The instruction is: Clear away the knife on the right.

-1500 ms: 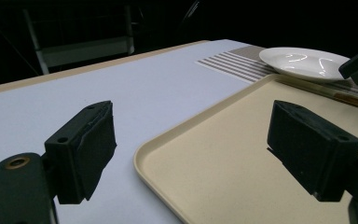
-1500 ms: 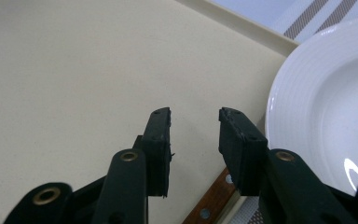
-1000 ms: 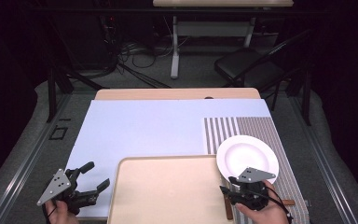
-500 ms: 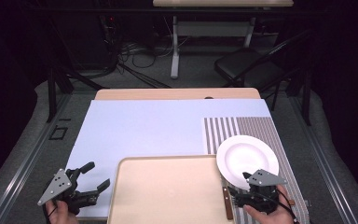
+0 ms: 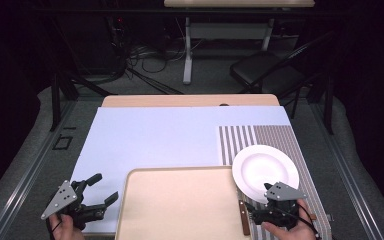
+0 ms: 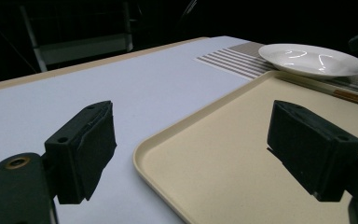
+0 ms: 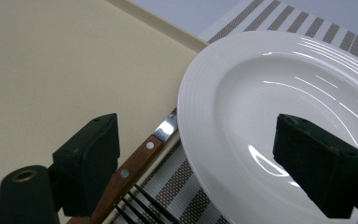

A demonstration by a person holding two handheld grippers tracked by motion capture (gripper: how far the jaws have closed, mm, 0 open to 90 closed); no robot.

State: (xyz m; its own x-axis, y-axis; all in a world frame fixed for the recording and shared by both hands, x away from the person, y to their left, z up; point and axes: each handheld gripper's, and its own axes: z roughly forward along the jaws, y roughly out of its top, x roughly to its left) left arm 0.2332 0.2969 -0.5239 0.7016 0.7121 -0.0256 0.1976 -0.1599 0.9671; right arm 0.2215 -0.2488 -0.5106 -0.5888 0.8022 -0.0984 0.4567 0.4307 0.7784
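Observation:
A white plate (image 5: 265,170) (image 7: 279,93) sits on a striped placemat (image 5: 275,135) at the right. A wooden-handled knife (image 5: 243,221) (image 7: 135,163) lies along the placemat's left edge, beside a beige tray (image 5: 180,200), its blade tip under the plate's rim. My right gripper (image 5: 260,202) (image 7: 205,158) hovers just near of the plate. Its jaws have just been opening and now stand wide, with nothing clamped between them. My left gripper (image 5: 105,187) (image 6: 198,149) rests open at the tray's near left corner, with nothing in it.
Dark fork tines (image 7: 140,207) lie on the placemat next to the knife handle. A pale blue mat (image 5: 155,135) covers the wooden table (image 5: 190,101). A chair (image 5: 265,75) and cables stand on the floor beyond.
My right gripper has shifted slightly to the right, away from the knife, and its jaws have spread wider. The left gripper has not moved.

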